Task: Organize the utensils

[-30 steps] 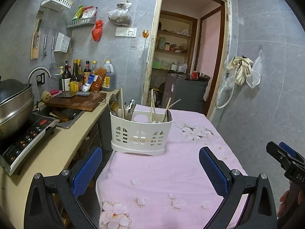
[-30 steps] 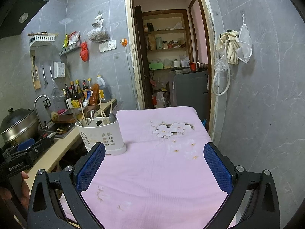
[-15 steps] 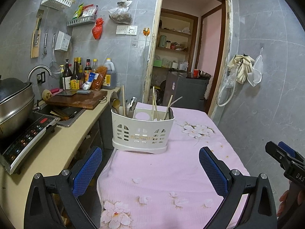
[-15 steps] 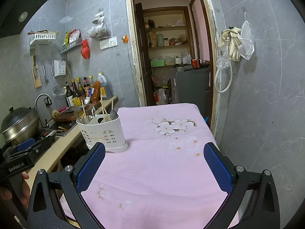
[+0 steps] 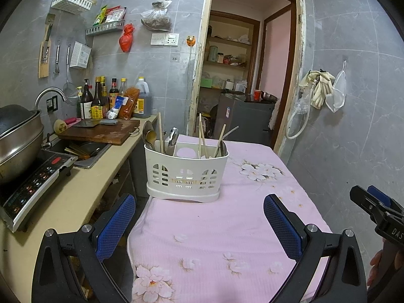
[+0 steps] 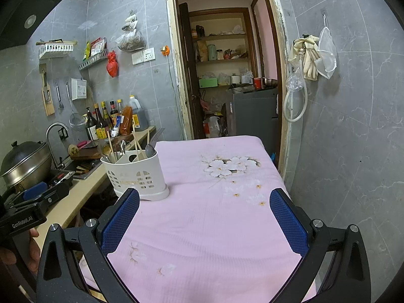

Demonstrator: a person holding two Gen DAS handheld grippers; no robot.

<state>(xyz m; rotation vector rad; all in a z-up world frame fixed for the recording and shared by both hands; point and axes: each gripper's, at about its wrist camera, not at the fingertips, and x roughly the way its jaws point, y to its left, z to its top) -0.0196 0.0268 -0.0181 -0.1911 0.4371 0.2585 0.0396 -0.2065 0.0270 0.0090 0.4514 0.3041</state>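
My left tongs [image 5: 199,221] are spread wide with nothing between the pads, and my right tongs [image 6: 203,217] are the same, released and empty. Both hover over the near end of the table [image 6: 227,227] with its pink flowered cloth.

All the utensils I can see on the table already stand in the white caddy [image 5: 186,174]. In its left section sit spoons [image 5: 148,136] and some metal pieces I can't sort out at this size. The right section holds chopsticks [image 5: 200,136] and what looks like a metal straw or handle, leaning against the rim. The middle section looks empty from here. The cloth itself carries nothing loose. So I judge the gathering done, or nearly so. What may be left is sorting by kind, since 1 chopstick [image 5: 159,133] stands among the spoons on the left, apart from the others. More sticks seem to lie in the sink [image 5: 83,151] on the counter, though I can't tell whether they belong to this job.

The caddy stands upright at the table's left edge, beside the counter. From my left tongs it is straight ahead, near but not touching, framed between the 2 pads. From my right tongs it sits ahead and to the left, just beyond the left finger [image 6: 121,219].
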